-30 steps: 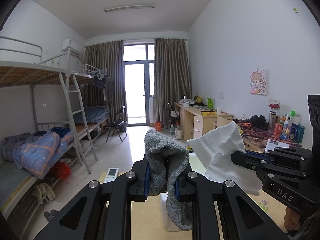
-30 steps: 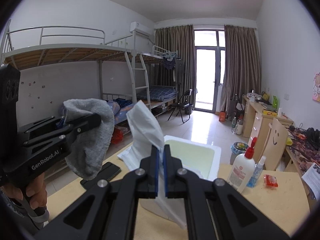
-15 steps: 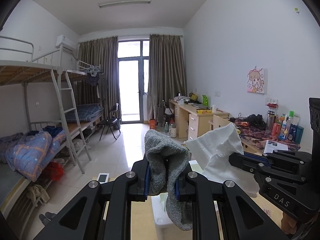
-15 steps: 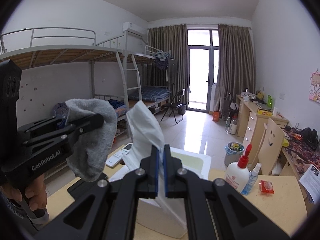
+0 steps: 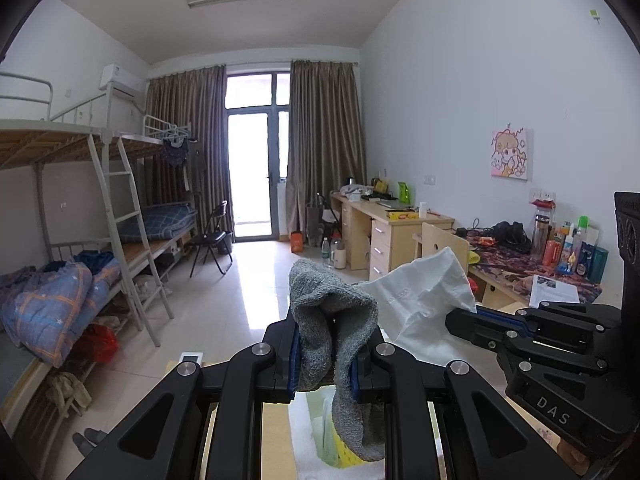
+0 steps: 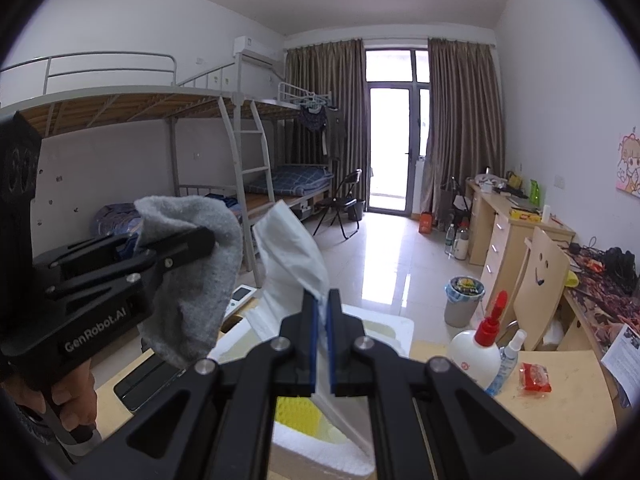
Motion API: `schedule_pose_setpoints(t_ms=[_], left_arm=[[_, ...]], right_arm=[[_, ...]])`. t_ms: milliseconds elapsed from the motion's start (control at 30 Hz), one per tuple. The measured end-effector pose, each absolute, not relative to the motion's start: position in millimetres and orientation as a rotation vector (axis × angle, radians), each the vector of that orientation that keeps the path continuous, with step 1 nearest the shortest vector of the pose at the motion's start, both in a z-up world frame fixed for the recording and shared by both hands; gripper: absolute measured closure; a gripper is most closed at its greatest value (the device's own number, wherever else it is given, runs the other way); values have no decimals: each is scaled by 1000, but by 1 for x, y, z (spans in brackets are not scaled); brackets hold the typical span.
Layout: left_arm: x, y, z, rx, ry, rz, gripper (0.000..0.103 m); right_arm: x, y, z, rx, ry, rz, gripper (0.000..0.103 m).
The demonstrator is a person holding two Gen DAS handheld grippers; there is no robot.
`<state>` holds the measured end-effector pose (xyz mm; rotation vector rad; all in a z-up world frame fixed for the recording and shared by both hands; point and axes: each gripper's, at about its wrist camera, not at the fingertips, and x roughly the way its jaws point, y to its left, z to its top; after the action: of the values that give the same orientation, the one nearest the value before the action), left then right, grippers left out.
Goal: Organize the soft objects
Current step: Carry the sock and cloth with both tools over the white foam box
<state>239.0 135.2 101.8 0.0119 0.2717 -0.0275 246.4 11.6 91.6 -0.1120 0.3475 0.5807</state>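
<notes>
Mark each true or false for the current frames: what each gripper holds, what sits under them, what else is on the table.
1. The left gripper is shut on a grey sock. True.
2. The right gripper is open and holds nothing. False: it is shut on a white cloth.
3. A white foam box sits on the table below the grippers. True.
4. The glue bottle has a blue cap. False: the cap is red.
5. The sock lies flat on the table. False: it hangs from the gripper.

A dorm room: metal bunk beds [image 5: 80, 168] with a ladder fill the left of the frame, wooden desks [image 5: 394, 222] line the right, curtains [image 5: 326, 148] flank the centre balcony door.
</notes>
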Motion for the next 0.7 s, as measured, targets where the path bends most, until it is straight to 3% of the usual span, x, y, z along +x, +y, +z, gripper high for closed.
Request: schedule_pose_setpoints(t_ms=[700], left_arm=[[266,116,93,11,323,-157,84]], right_arm=[[249,-10,106,-102,365,471,97]])
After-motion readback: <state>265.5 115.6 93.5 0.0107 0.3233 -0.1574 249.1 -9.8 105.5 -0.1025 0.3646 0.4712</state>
